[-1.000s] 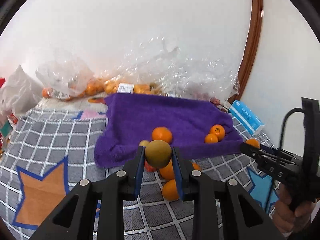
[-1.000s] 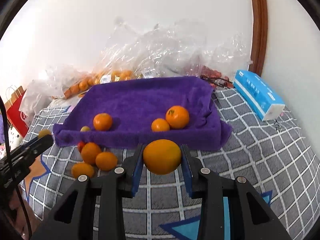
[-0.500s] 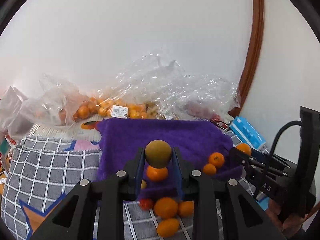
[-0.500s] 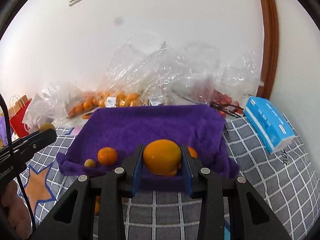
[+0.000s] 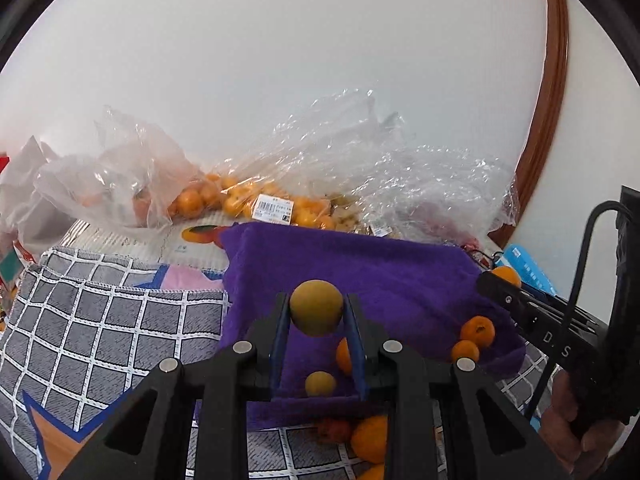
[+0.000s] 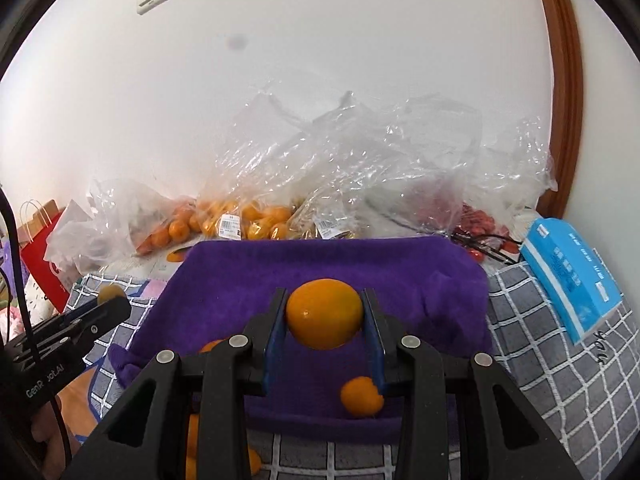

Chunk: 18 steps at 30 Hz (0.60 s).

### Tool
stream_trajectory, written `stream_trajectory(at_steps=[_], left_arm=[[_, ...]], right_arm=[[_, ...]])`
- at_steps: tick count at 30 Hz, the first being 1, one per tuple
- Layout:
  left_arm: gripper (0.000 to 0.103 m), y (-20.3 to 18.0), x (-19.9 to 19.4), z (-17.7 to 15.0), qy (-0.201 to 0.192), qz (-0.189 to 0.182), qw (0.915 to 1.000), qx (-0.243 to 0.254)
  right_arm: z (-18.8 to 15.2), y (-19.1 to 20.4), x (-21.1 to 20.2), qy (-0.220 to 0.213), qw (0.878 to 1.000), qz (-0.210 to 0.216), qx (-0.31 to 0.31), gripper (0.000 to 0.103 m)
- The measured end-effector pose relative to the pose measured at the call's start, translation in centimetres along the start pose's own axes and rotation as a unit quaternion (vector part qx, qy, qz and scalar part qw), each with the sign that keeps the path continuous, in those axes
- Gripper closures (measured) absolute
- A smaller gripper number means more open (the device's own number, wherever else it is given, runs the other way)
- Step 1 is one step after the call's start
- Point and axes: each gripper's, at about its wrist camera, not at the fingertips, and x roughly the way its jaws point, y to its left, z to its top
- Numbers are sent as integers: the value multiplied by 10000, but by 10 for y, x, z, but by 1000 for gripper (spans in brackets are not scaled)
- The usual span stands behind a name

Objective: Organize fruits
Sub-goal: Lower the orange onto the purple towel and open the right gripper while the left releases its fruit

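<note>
My left gripper (image 5: 316, 312) is shut on a small yellow-green fruit (image 5: 316, 306), held above the near left part of the purple towel (image 5: 380, 276). My right gripper (image 6: 324, 316) is shut on a larger orange (image 6: 324, 313), over the towel's (image 6: 320, 264) middle. On the towel lie two small oranges (image 5: 472, 336) at the right, one orange partly behind a left finger (image 5: 343, 356) and a small yellow fruit (image 5: 320, 383). More oranges (image 5: 370, 438) and a red fruit (image 5: 336, 429) sit on the checked cloth in front of the towel.
Clear plastic bags of oranges (image 5: 240, 200) and red fruit (image 6: 476, 220) are piled against the white wall behind the towel. A blue tissue pack (image 6: 568, 276) lies at the right. A red paper bag (image 6: 40, 256) stands at the left. Grey checked cloth (image 5: 100, 320) covers the surface.
Both grippers have moved forward toward the towel with their fruit still held. The towel and the bags behind it now look closer; the loose oranges in front have slid under the fingers.
</note>
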Motion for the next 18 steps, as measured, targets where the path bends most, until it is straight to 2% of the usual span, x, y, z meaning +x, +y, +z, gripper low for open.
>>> stream_trajectory(at_steps=[4,18], left_arm=[[77,1,5,-4,-22,34,10000,11],[77,9,28,-15,160,11,9998,-151]], right_arm=[[-4,-5,13,107,9998,27,143,67],[-9,-30,15,-27,9994,-156,310,67]])
